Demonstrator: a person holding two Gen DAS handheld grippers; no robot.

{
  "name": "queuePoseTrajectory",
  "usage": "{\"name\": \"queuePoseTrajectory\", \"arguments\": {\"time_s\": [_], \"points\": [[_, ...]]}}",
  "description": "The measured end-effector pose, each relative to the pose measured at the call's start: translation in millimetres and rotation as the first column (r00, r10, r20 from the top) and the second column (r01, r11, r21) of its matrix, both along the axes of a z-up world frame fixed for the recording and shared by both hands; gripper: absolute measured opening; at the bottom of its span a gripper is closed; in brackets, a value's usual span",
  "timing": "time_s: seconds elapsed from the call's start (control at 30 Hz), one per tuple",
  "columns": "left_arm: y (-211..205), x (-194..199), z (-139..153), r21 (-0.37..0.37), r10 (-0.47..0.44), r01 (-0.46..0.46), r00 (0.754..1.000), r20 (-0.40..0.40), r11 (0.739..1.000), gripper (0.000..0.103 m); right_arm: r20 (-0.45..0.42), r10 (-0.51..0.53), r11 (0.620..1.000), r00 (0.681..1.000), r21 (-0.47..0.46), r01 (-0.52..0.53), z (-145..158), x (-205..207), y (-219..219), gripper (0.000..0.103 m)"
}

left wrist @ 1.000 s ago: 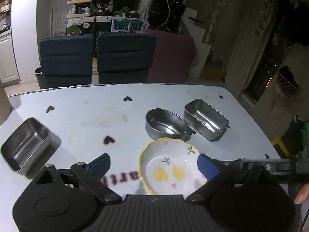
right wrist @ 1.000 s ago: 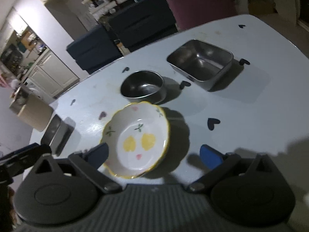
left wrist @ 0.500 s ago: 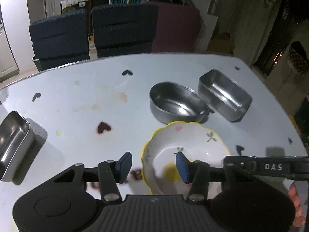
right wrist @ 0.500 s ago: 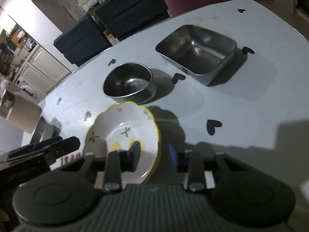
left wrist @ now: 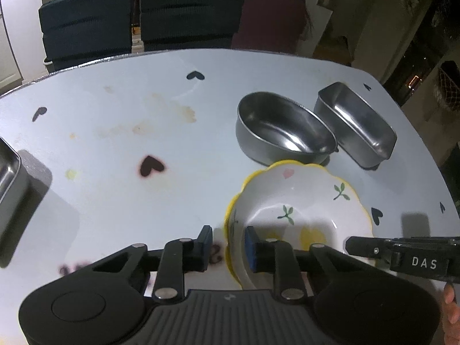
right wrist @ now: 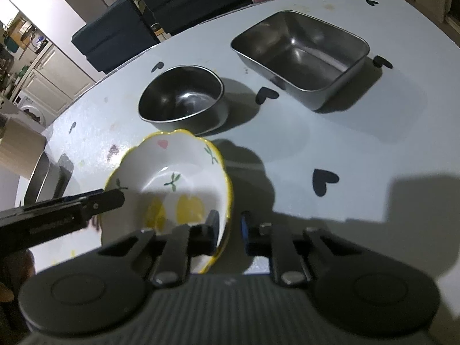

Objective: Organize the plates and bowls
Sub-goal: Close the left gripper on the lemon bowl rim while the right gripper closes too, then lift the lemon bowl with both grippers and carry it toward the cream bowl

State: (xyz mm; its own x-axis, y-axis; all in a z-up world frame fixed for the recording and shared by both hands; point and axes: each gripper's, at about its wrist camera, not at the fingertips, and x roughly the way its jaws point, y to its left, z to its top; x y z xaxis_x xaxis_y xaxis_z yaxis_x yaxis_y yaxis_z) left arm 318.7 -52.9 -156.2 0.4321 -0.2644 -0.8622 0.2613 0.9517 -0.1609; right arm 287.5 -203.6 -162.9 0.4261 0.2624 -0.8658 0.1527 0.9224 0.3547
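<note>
A white scalloped bowl with a yellow rim and lemon print (left wrist: 302,204) is held between both grippers above the pale table (left wrist: 115,149). My left gripper (left wrist: 228,243) is shut on its left rim. My right gripper (right wrist: 228,225) is shut on its right rim (right wrist: 227,201). The right gripper also shows in the left wrist view (left wrist: 396,251), and the left one in the right wrist view (right wrist: 66,212). A round steel bowl (left wrist: 283,129) stands just beyond it, with a rectangular steel container (left wrist: 356,123) to its right.
A second steel container (left wrist: 8,169) sits at the table's left edge. A beige canister (right wrist: 20,146) stands at the far left. Dark chairs (left wrist: 138,14) and a maroon one (left wrist: 270,17) line the far side. Black heart marks dot the table.
Both grippers have closed from wide open onto opposite rims of the lemon bowl, and the bowl has tilted and lifted slightly.
</note>
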Motion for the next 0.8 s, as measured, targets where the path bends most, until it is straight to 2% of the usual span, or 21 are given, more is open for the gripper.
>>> {"name": "queuePoseTrajectory", "arguments": {"time_s": [0.1,0.53,0.67,0.73,0.8], "points": [[0.0,-0.6,-2.6,0.008,-0.010,0.010,1.000,-0.003,1.000,0.026,-0.004,0.000,1.000,1.000,0.012,0.000,-1.4,0.6,0.5,0.012],[-0.7,-1.0,-12.6,0.016,-0.038,0.038,0.999,-0.001,0.999,0.028,0.000,0.051,0.998,0.999,-0.038,-0.051,-8.2,3.2,12.3,0.014],[-2.5,-1.5,-13.1,0.019,-0.052,0.052,0.999,0.014,0.998,0.027,0.010,0.032,0.999,0.999,-0.031,-0.032,-9.1,4.0,11.7,0.013],[-3.3,-2.8,-12.6,0.003,-0.071,0.071,0.997,0.015,0.997,0.014,0.020,0.040,0.998,0.999,-0.046,-0.040,-8.6,3.7,14.0,0.013],[-6.3,-5.1,-11.5,0.022,-0.080,0.080,0.996,0.025,0.997,0.014,0.026,0.041,0.998,0.999,-0.050,-0.039,-8.6,2.2,14.3,0.013]]}}
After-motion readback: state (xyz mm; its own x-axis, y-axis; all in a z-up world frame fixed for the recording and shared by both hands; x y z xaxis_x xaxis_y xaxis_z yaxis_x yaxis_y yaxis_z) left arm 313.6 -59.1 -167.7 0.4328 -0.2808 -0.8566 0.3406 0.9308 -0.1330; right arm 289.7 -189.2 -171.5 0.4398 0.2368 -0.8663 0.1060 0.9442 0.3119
